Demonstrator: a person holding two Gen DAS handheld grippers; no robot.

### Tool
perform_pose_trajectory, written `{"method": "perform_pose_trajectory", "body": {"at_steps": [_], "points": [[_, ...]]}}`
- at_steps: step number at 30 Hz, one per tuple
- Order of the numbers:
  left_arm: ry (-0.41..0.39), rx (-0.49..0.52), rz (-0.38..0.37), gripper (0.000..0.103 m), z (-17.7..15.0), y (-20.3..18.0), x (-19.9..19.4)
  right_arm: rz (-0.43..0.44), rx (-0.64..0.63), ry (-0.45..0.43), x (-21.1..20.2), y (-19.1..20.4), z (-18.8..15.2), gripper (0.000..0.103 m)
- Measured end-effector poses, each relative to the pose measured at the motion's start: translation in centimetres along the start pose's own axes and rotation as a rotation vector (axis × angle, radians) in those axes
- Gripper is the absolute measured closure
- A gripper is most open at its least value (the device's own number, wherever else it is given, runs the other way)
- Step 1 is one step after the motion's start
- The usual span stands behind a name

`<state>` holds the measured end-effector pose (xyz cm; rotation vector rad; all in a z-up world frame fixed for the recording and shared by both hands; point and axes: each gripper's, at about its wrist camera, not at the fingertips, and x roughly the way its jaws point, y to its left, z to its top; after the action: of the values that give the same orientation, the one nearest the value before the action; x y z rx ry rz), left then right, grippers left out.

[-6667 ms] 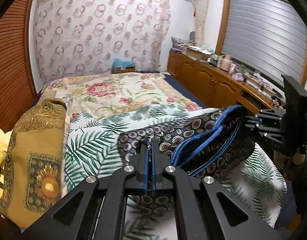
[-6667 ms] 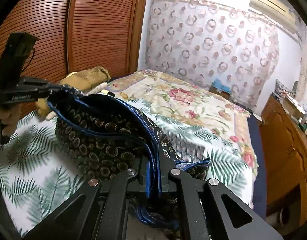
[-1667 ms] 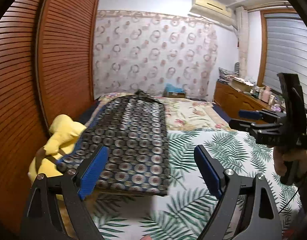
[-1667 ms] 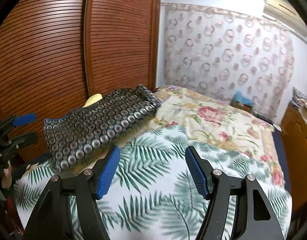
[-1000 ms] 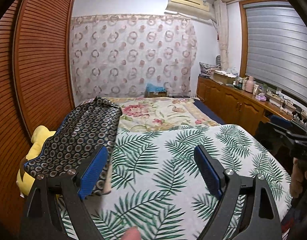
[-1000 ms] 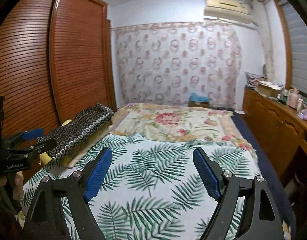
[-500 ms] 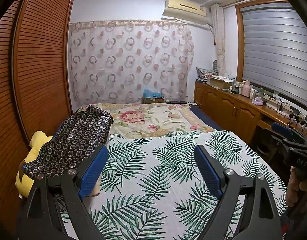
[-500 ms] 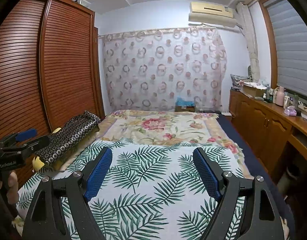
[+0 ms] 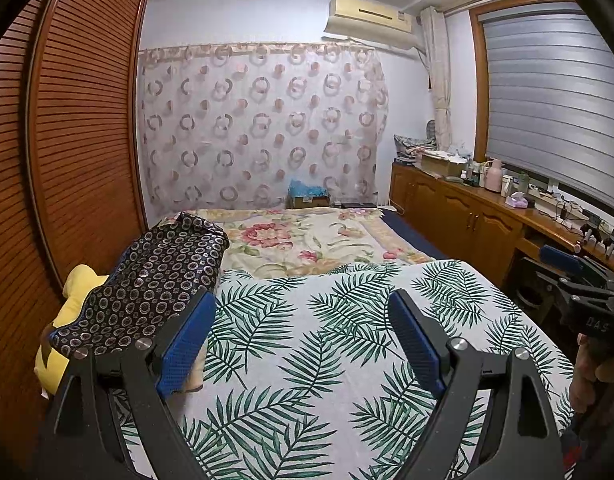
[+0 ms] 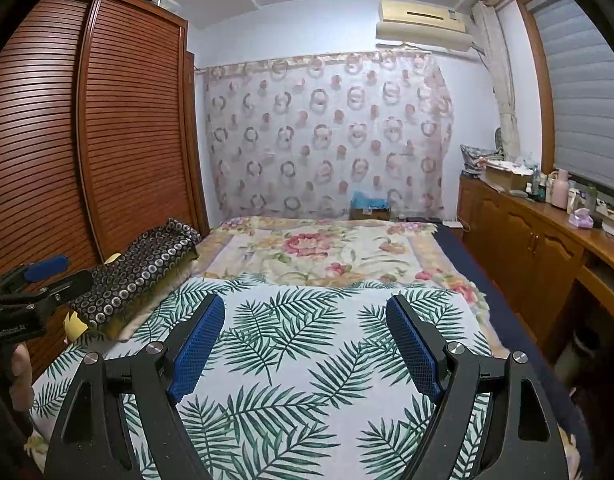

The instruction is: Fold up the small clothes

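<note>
Left wrist view is showing the left tool hovering above the white bed cover printed with green palm fronds, its two blue-padded jaws standing wide apart with nothing between them. The task's thing, a dark navy folded garment patterned with small pale rings, is lying ahead and to the left of this tool, just beyond its left pad, resting on a yellow cushion at the bed's edge beside the brown slatted wardrobe doors. The garment's long axis is running away from the tool, toward the sheer curtain with ring motifs. The right tool is appearing at the right margin of this view, well apart from the garment, with part of a hand below it.

Right wrist view is showing the right tool likewise spread open and empty over the palm-print cover. From here the garment is lying far to the left and ahead, with the left tool standing between it and the lens, near its closer end. A floral cream blanket is covering the bed beyond both tools.

Judged from its flat, squared lie, the garment is looking already folded and set aside; no other small clothing is showing on the cover. Should the garment need handling again, the left tool is the nearer one, and the reach would be going leftward and forward along the garment's length.
</note>
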<state>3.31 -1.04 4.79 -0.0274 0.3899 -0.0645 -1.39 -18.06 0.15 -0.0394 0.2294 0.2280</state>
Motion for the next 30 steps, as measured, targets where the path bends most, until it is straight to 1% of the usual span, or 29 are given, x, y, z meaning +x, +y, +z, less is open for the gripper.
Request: {"method": "perform_pose_trajectory", "body": {"at_steps": [30], "points": [[-0.012,0.008,0.012,0.014,0.2,0.0,-0.2,0.012,-0.001,0.002,-0.3,-1.7,0.1,0.019]]}}
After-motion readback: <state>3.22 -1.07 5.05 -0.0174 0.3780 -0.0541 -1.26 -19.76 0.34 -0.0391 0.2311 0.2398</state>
